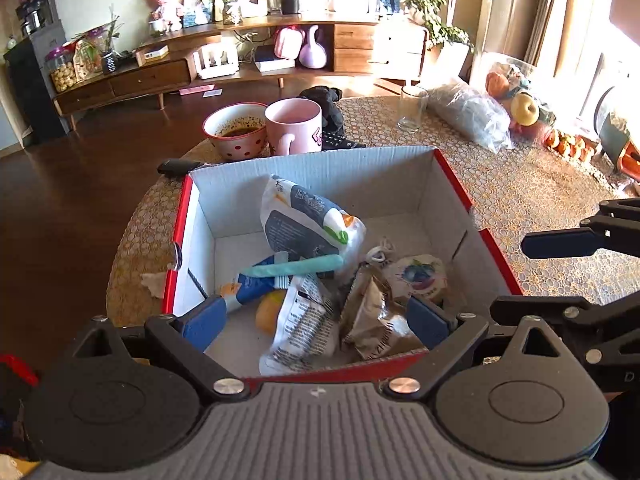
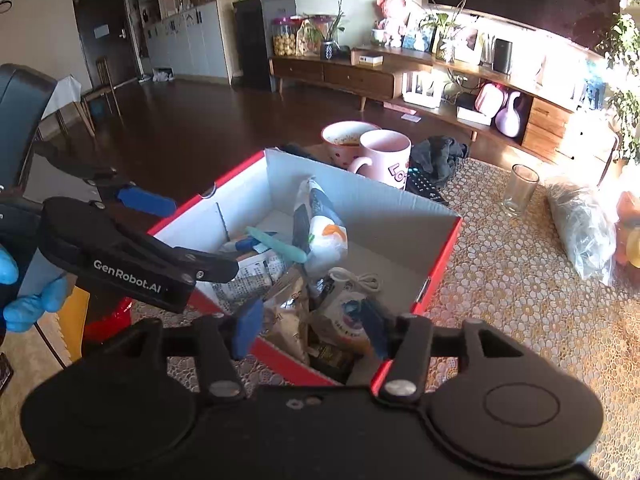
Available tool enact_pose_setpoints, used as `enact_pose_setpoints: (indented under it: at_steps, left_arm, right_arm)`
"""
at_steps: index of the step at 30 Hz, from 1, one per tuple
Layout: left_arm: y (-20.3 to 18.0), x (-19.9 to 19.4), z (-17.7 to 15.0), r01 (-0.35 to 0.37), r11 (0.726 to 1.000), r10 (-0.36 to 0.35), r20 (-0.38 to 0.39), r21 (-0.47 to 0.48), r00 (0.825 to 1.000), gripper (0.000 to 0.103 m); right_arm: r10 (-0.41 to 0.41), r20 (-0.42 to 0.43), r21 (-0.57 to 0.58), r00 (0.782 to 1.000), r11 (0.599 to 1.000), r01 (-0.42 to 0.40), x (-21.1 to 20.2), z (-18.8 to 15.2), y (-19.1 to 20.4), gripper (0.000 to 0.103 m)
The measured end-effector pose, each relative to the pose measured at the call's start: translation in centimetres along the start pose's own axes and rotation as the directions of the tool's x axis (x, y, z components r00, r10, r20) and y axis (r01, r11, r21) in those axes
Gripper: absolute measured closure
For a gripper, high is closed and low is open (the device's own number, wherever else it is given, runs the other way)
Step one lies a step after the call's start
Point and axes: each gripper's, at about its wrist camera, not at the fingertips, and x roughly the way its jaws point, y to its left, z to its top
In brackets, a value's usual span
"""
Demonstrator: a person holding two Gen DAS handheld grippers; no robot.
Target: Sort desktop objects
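Note:
A red cardboard box (image 1: 452,176) with a white inside sits on the round table and holds several items: a white snack bag (image 1: 308,220), a teal stick (image 1: 296,267), a blue tube (image 1: 248,290), a brown wrapper (image 1: 372,320) and a blueberry cup (image 1: 422,276). My left gripper (image 1: 316,320) is open and empty above the box's near edge. My right gripper (image 2: 312,328) is open and empty over the box's (image 2: 440,264) near corner. The same snack bag (image 2: 324,232) shows in the right wrist view.
Behind the box stand a pink mug (image 1: 294,126), a dotted bowl (image 1: 236,130), a remote (image 1: 340,142) and black cloth. A glass (image 1: 412,110), a clear plastic bag (image 1: 468,114) and fruit (image 1: 524,108) lie on the patterned tablecloth to the right.

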Motion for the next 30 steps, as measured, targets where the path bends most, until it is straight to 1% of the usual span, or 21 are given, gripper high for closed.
enact_pose_setpoints:
  at_steps: [2,5,8,11,16,18,23,30]
  left_arm:
    - [-0.3,-0.5,-0.4,0.001,1.000,-0.001,0.005,-0.014,1.000,0.006]
    - [-0.7,-1.2,-1.1,-0.002,1.000,0.002,0.020,-0.021,1.000,0.003]
    - [-1.1,-1.9,-1.8,-0.007,1.000,0.008,0.036,-0.029,0.999,0.002]
    - [-1.4,-2.6,-2.3,-0.006,0.999,0.009,0.058,-0.049,0.998,0.001]
    - [-1.7,-3.6,-3.1,0.000,0.995,0.008,0.084,-0.095,0.996,0.001]
    - [-2.0,-4.0,-3.5,-0.009,0.995,0.019,0.096,-0.104,0.995,0.000]
    - [-2.9,-5.1,-4.4,-0.023,0.993,0.038,0.131,-0.116,0.991,0.000]
    - [-3.9,-6.1,-5.4,-0.017,0.988,0.039,0.142,-0.153,0.989,0.000]
  right_arm:
    - [0.002,0.013,0.004,1.000,1.000,-0.003,-0.6,-0.3,0.1,0.044]
    - [0.008,0.039,0.004,0.999,1.000,-0.008,-1.6,-0.8,0.3,0.038]
    - [0.014,0.058,0.013,0.998,1.000,-0.015,-2.3,-1.3,0.4,0.037]
    - [0.017,0.077,0.025,0.997,1.000,-0.019,-3.0,-1.8,0.2,0.030]
    - [0.009,0.125,0.028,0.992,1.000,-0.012,-4.2,-2.7,0.4,0.018]
    - [0.004,0.147,0.029,0.989,1.000,-0.008,-4.7,-3.1,0.5,0.011]
    - [0.004,0.195,0.043,0.981,0.999,-0.012,-5.9,-4.4,0.4,0.002]
    - [-0.002,0.203,0.054,0.979,0.998,-0.009,-6.7,-6.2,0.6,0.000]
